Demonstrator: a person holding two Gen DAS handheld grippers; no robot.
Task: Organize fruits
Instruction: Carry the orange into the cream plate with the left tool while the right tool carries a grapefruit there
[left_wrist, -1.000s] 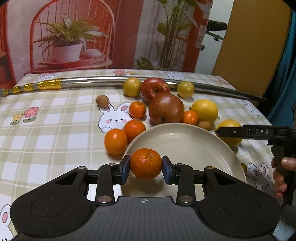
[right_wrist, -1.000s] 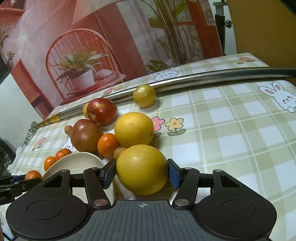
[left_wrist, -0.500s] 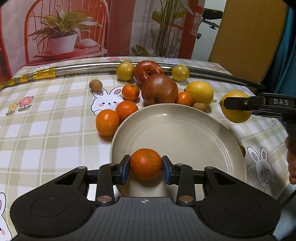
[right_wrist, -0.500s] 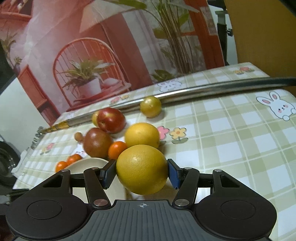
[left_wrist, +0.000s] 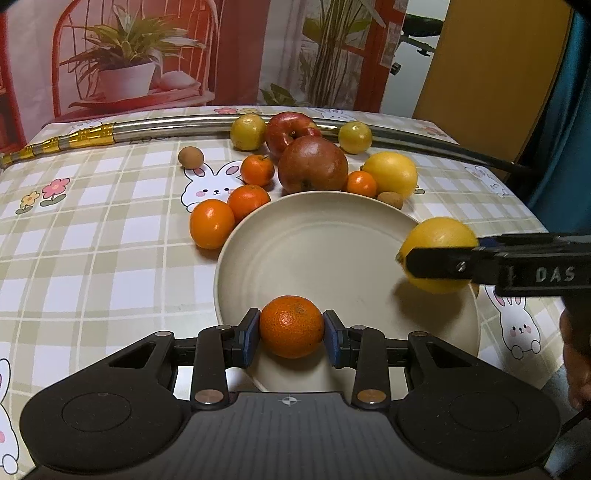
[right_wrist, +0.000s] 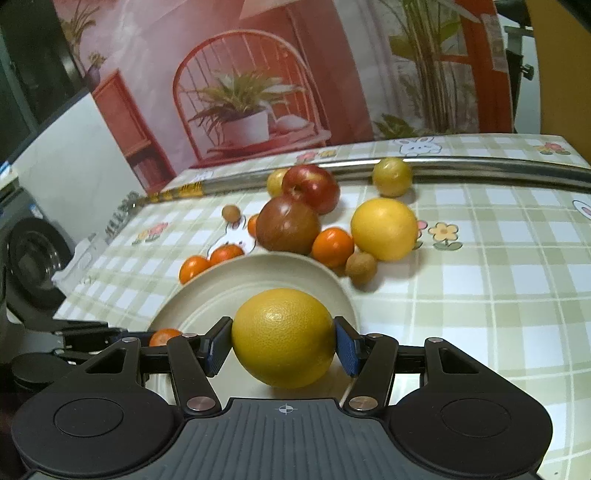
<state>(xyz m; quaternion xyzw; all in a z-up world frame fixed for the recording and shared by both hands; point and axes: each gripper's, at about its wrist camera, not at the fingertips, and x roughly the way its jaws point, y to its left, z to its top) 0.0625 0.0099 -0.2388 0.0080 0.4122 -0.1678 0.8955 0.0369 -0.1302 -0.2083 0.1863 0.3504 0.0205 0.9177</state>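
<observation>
1. We see our right gripper (right_wrist: 283, 338), clamped on a yellow citrus (right_wrist: 283, 338), now over the plate (left_wrist: 314, 236) rim, carried in from the tablecloth (left_wrist: 92, 240).
2. Our left gripper (left_wrist: 291, 326) still pinches a mandarin (left_wrist: 291, 326) above the plate's near edge.
3. The right hand (left_wrist: 576, 354) is cut off.
4. The plate holds nothing.

Indoor light, warm & fairly even, prob. from overhead: soft shadows sit right under the fruit, e.g. beneath the mandarin (left_wrist: 291, 326) on the plate (left_wrist: 314, 236). Left wrist view sharp, colours saturated. Right wrist view softer w/ slight motion blur on the far fruit & backdrop; the yellow citrus (right_wrist: 283, 338) up close stays crisp, pores visible. Mild glare along the metal rod (left_wrist: 166, 125). Strong fisheye bend at edges; corners go dark, esp. left side of right view.
</observation>
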